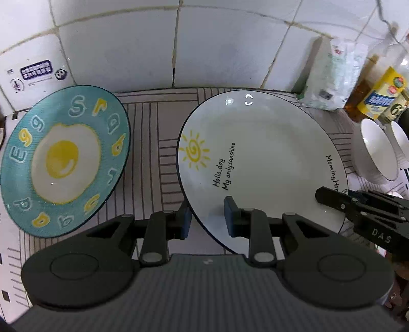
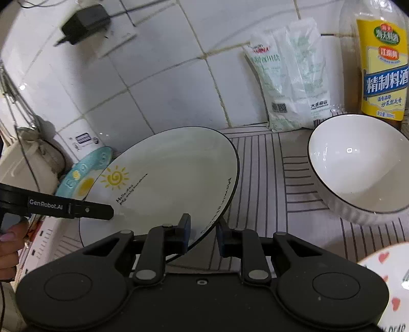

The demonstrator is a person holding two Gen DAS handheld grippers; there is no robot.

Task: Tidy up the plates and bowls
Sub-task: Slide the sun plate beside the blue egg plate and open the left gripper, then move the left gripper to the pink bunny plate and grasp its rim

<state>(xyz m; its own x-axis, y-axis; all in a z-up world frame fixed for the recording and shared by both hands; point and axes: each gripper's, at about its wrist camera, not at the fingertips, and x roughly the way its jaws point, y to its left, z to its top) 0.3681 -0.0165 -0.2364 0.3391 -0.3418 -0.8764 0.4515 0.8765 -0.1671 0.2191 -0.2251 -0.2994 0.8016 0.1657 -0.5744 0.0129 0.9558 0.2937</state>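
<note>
A white plate with a yellow sun and black writing point(image 1: 265, 158) is held tilted above the striped mat, and it shows in the right wrist view point(image 2: 173, 178) too. My left gripper point(image 1: 208, 219) is shut on its near left rim. My right gripper point(image 2: 203, 236) is shut on its near right rim and shows at the right of the left wrist view point(image 1: 332, 198). A teal fried-egg plate point(image 1: 64, 161) lies to the left, partly behind the white plate in the right wrist view point(image 2: 84, 173). A white bowl with a dark rim point(image 2: 358, 163) stands to the right.
A tiled wall stands close behind. Salt bags point(image 2: 288, 81) and a cooking wine bottle point(image 2: 383, 63) stand at the back right. A second bowl point(image 1: 398, 138) sits beside the first point(image 1: 375, 150). A heart-patterned plate point(image 2: 386, 283) lies at the near right. A power adapter point(image 2: 84, 23) hangs on the wall.
</note>
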